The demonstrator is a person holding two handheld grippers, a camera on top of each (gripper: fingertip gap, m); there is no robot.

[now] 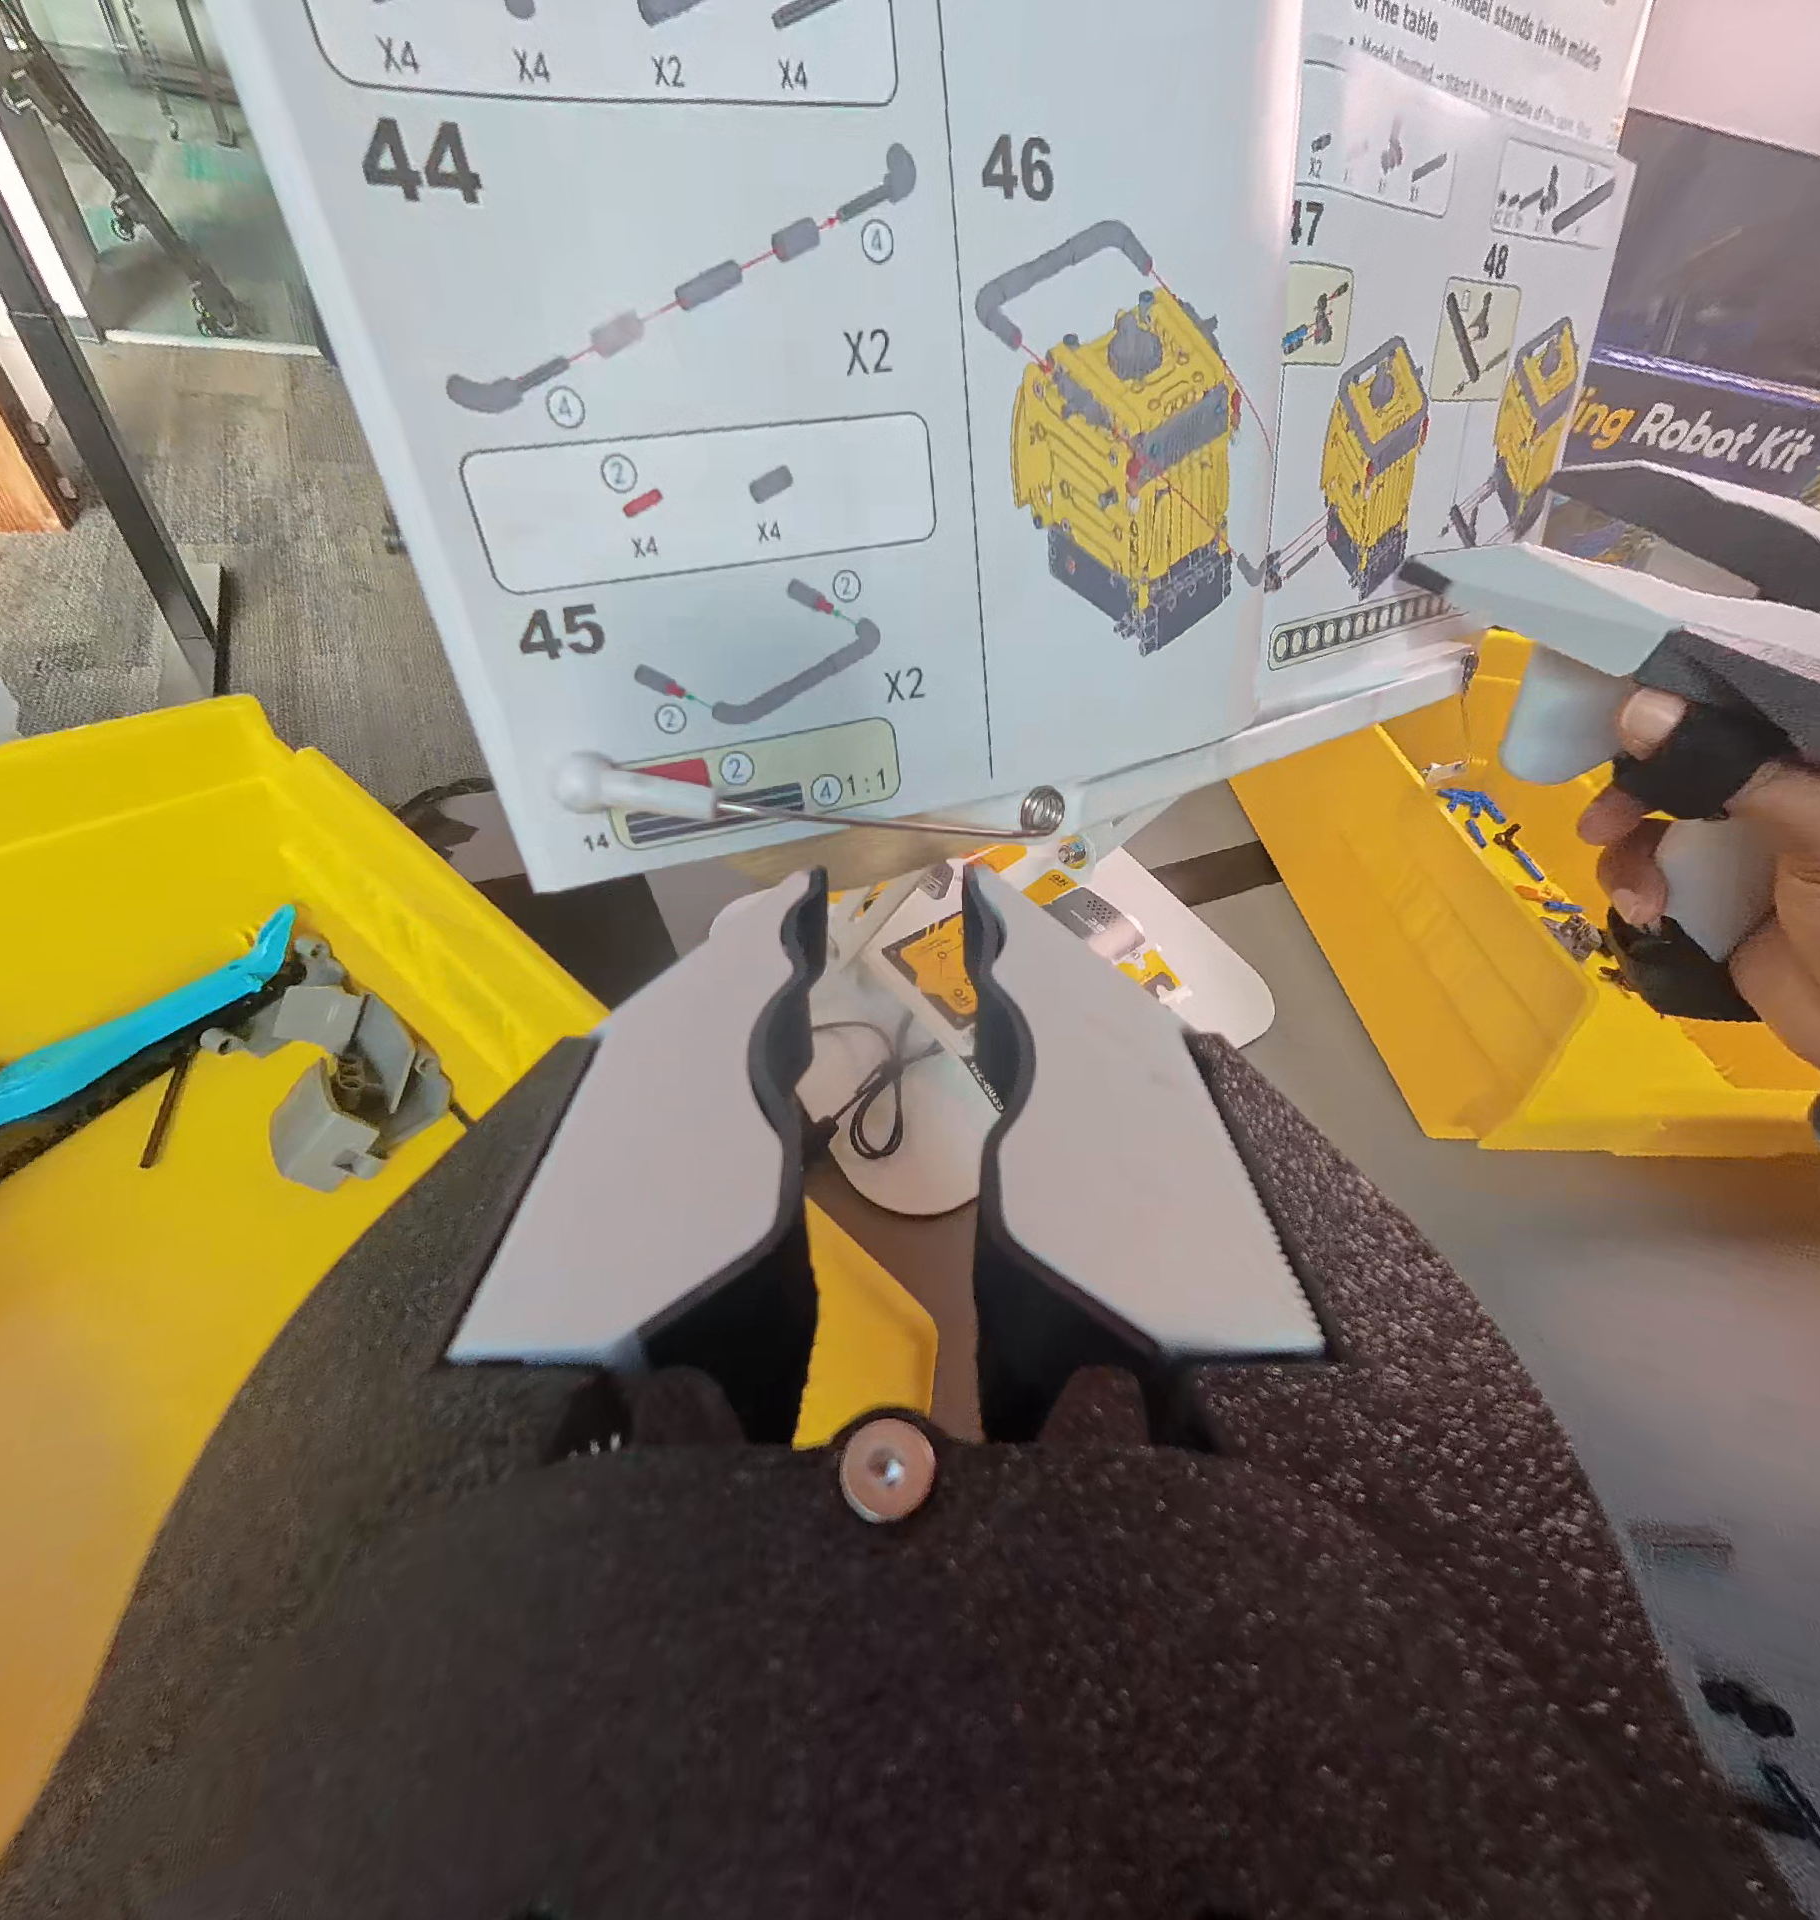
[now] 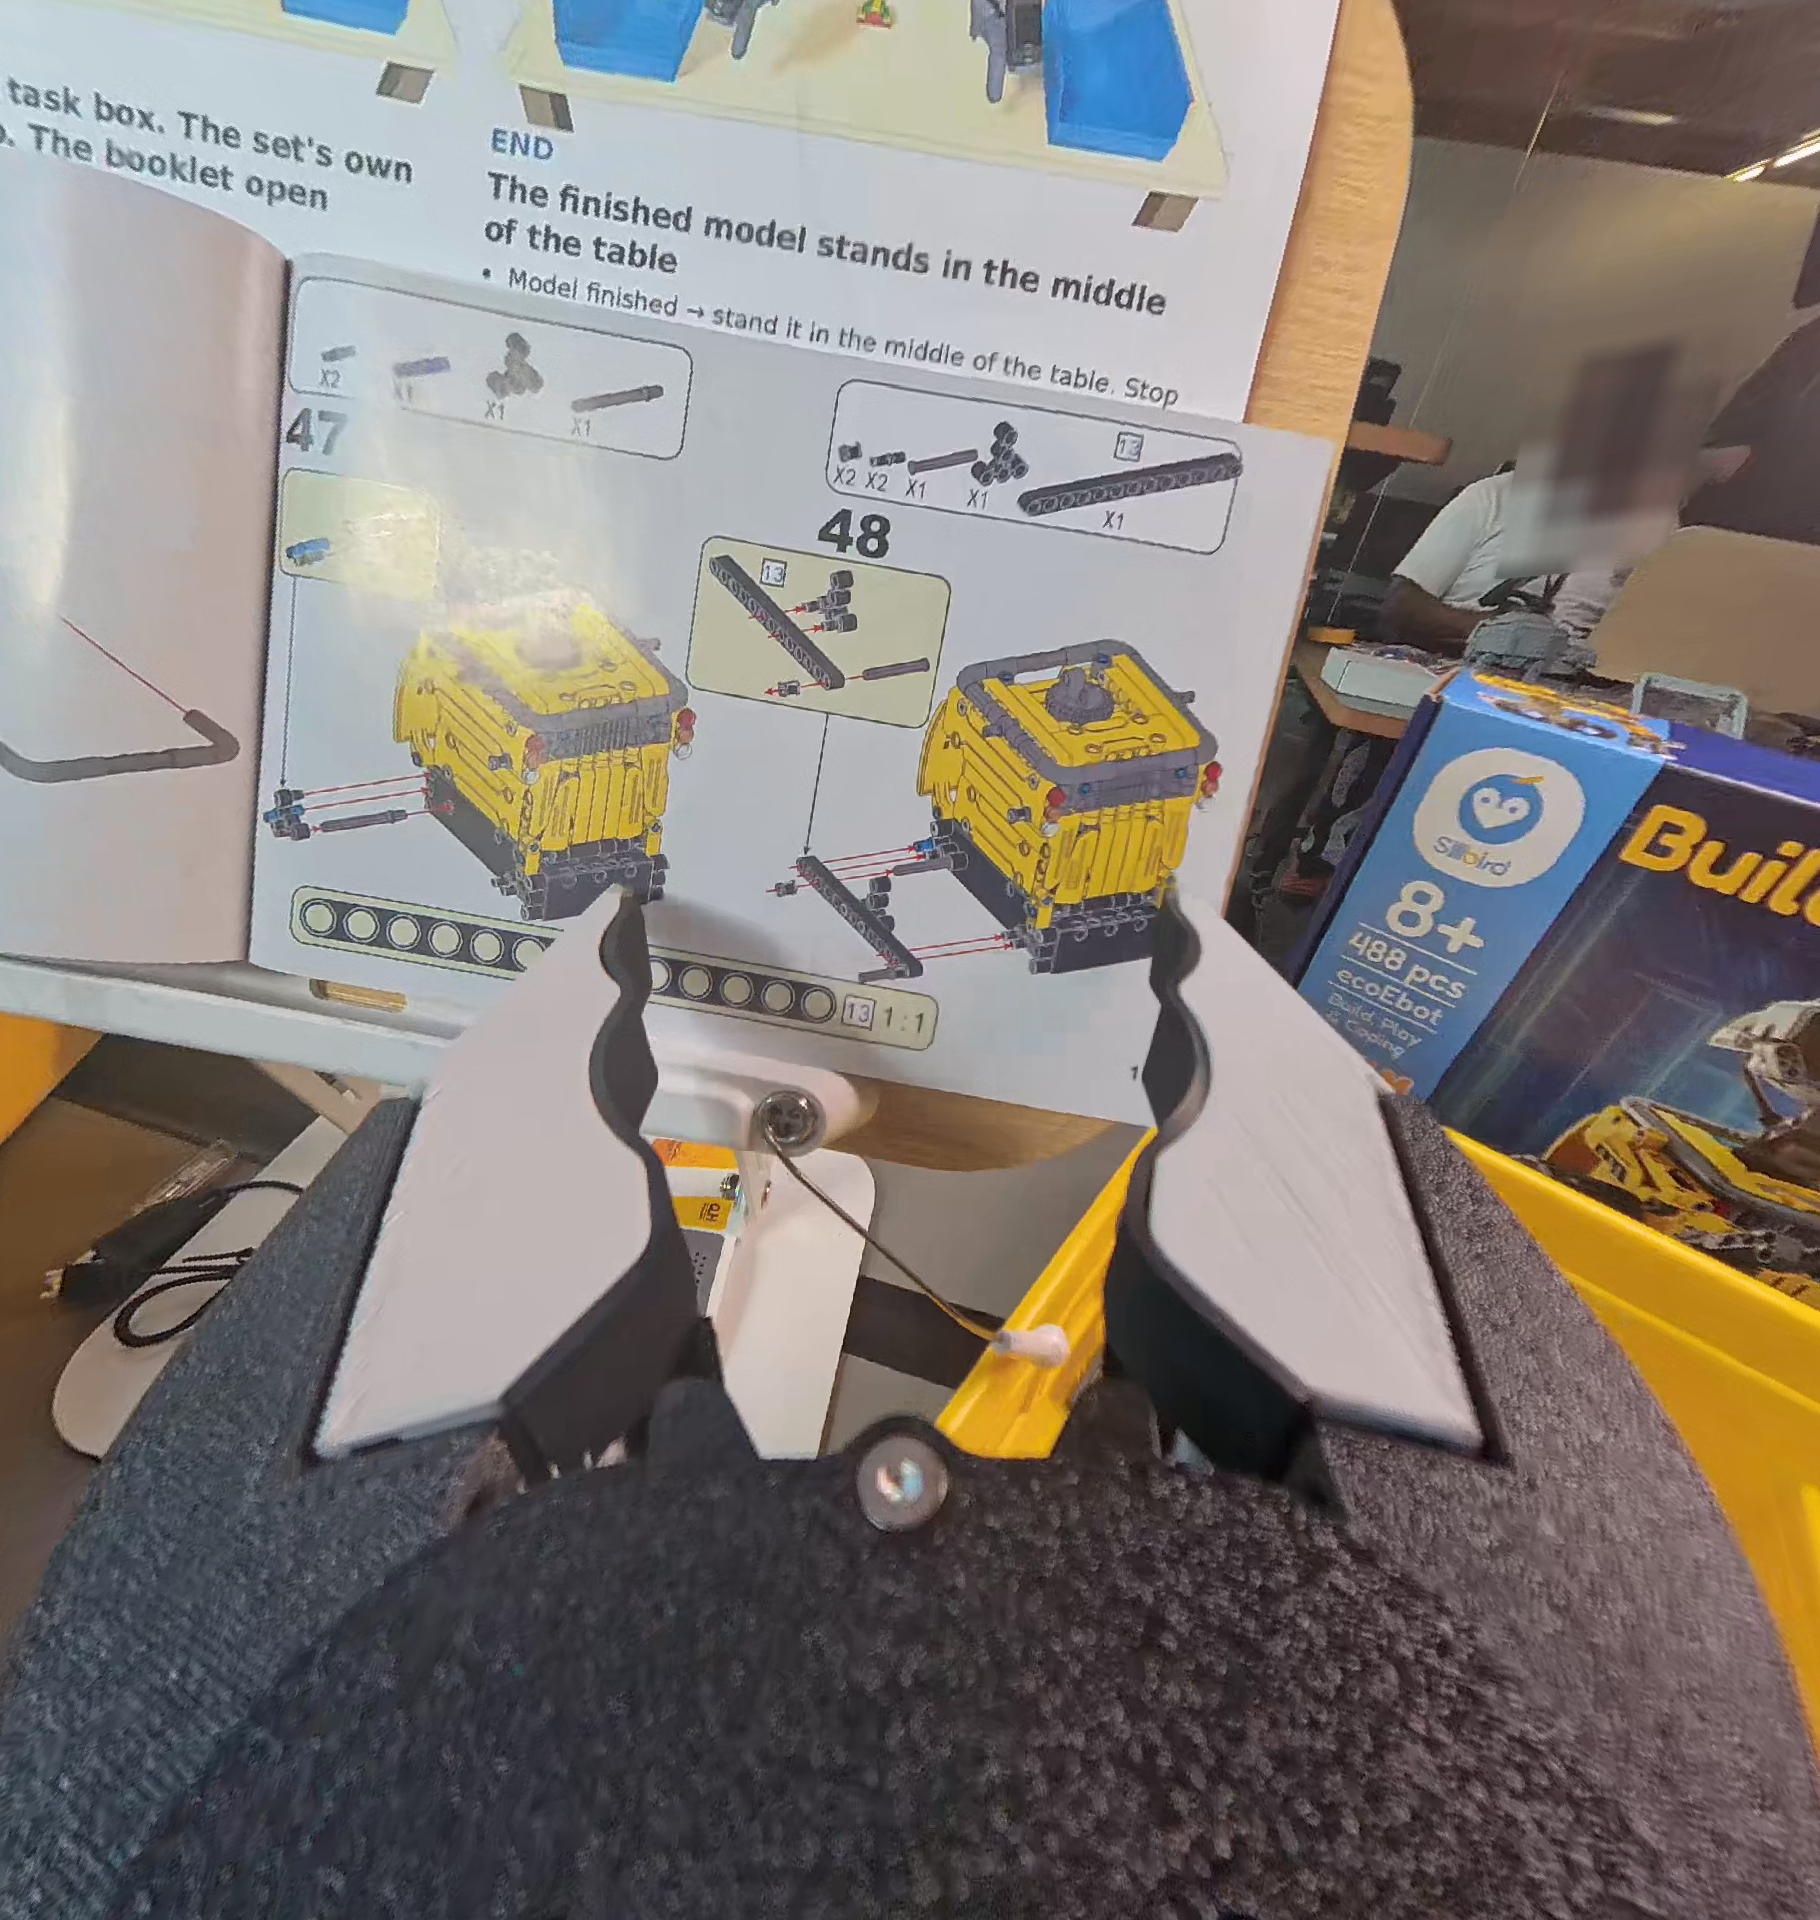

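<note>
Booklet (image 2: 781, 727) stands upright dead ahead of the right gripper (image 2: 895, 904), jaws spread wide, empty, tips at its lower edge. Left gripper (image 1: 890, 883) sits below the left page, jaws narrowly parted, holding nothing.

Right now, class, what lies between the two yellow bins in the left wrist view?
The white book stand holding the open instruction booklet, a black cable on its base. The left gripper points there.

booklet (image 1: 781, 416) stands on a stand (image 1: 1197, 987) between two bins (image 1: 106, 790).
</note>
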